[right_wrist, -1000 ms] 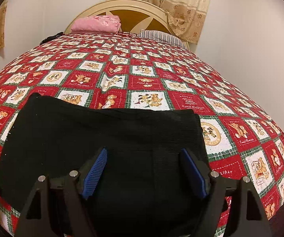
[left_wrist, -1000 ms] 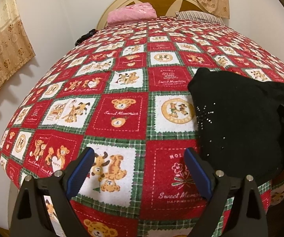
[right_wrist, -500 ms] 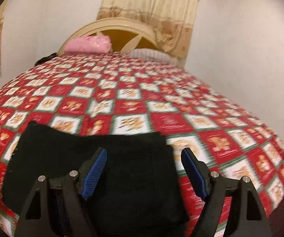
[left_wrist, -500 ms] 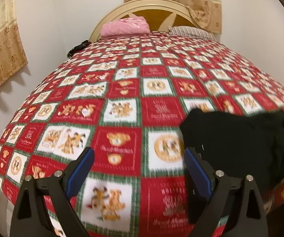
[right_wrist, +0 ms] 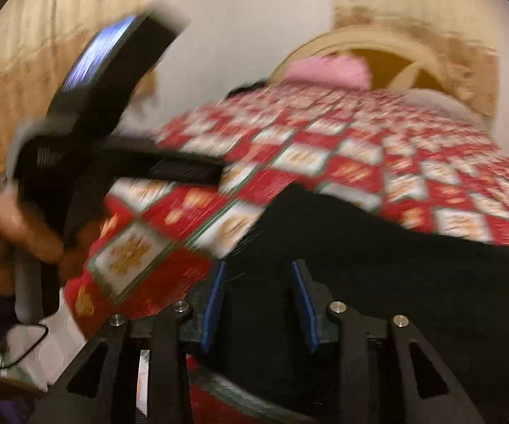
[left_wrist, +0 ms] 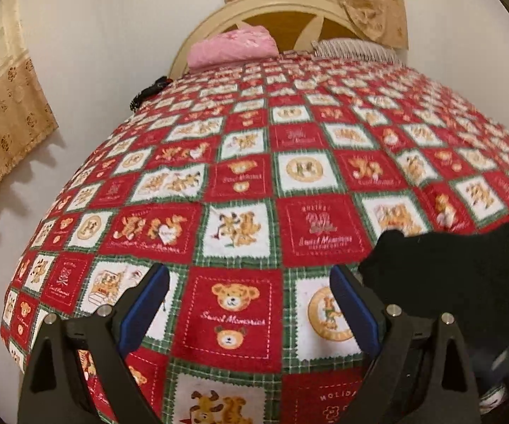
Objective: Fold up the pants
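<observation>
The black pants [left_wrist: 449, 275] lie folded into a flat block on the red patchwork bed cover [left_wrist: 240, 176], at the right of the left wrist view. My left gripper [left_wrist: 249, 275] hovers open over bare cover just left of them, holding nothing. In the blurred right wrist view the pants [right_wrist: 396, 265] spread under and beyond my right gripper [right_wrist: 259, 268]. Its jaws are closing, with a gap still between the blue pads and dark cloth showing behind that gap. At the left of that view a hand [right_wrist: 7, 233] holds the left gripper, one finger [right_wrist: 113, 70] raised.
A pink pillow [left_wrist: 233, 46] and a striped pillow [left_wrist: 353, 49] lie against the round headboard [left_wrist: 282, 21]. A small black object [left_wrist: 148, 93] sits on the bed's far left edge. Curtains [left_wrist: 3, 134] hang on the left wall. The bed's near edge drops off below both grippers.
The right gripper swung left and its jaws narrowed; the hand with the left gripper came into its view. The left gripper drew back, so the pants slid to its view's right edge.
</observation>
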